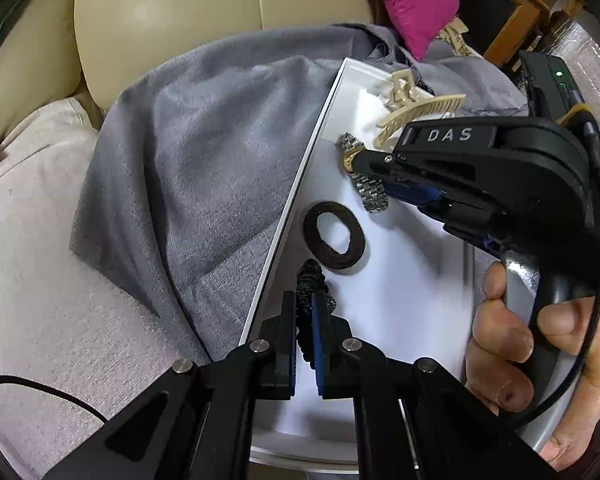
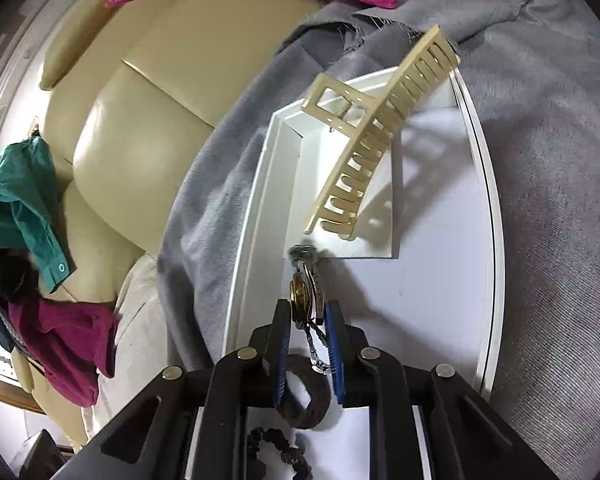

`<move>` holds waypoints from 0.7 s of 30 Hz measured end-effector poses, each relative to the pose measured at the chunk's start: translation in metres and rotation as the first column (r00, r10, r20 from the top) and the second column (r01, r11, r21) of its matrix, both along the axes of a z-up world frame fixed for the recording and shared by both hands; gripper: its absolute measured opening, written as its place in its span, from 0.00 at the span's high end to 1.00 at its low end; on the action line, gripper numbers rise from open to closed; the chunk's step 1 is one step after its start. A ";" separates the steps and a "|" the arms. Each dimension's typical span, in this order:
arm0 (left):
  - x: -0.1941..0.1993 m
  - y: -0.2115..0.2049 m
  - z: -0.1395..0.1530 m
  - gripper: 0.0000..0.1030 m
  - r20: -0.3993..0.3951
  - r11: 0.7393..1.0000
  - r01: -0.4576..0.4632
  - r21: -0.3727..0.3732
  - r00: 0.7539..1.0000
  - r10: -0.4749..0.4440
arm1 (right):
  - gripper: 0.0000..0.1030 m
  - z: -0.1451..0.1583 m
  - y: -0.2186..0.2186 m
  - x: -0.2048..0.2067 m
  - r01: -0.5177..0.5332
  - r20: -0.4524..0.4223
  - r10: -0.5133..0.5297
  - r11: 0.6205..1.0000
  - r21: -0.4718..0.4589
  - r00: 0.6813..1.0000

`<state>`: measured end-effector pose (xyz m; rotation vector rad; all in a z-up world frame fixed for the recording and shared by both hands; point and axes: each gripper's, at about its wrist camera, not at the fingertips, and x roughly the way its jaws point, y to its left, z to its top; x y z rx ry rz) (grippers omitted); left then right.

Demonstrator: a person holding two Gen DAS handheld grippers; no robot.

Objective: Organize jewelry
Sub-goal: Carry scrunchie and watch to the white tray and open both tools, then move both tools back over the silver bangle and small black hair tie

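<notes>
So both hands are working over the white tray, which sits on a fuzzy grey blanket. The left tool is clamped on a dark beaded bracelet, low by the tray's left wall, looks like to set it down. Beside it lies a flat brown felt ring. The right tool pinches a metal-link watch edge-on, just under the cream plastic hair claw propped on the divider.

Can't see most of the beaded bracelet, swallowed by the left gripper clamped on it. Watch half-covered by the right gripper from the left wrist view. White tray chopped off at the bottom edge. Brown ring band partly tucked behind blue pads. Hair claw blurry up top.
</notes>
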<state>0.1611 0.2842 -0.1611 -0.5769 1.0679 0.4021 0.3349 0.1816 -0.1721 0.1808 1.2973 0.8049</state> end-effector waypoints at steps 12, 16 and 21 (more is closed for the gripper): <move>0.008 0.000 -0.015 0.89 -0.080 1.000 -0.007 -0.019 0.997 0.006 | 0.54 0.037 -0.035 -0.005 0.043 -0.018 -0.040 0.984 0.174 0.999; 0.010 -0.018 0.002 0.67 -0.050 0.995 0.022 0.096 0.999 -0.018 | 0.54 0.060 -0.083 -0.015 0.092 0.038 -0.102 0.972 0.218 0.994; 0.007 -0.045 0.034 0.41 0.038 0.954 0.030 0.298 0.998 -0.044 | 0.54 0.086 -0.184 -0.031 0.210 0.104 -0.236 0.953 0.216 0.966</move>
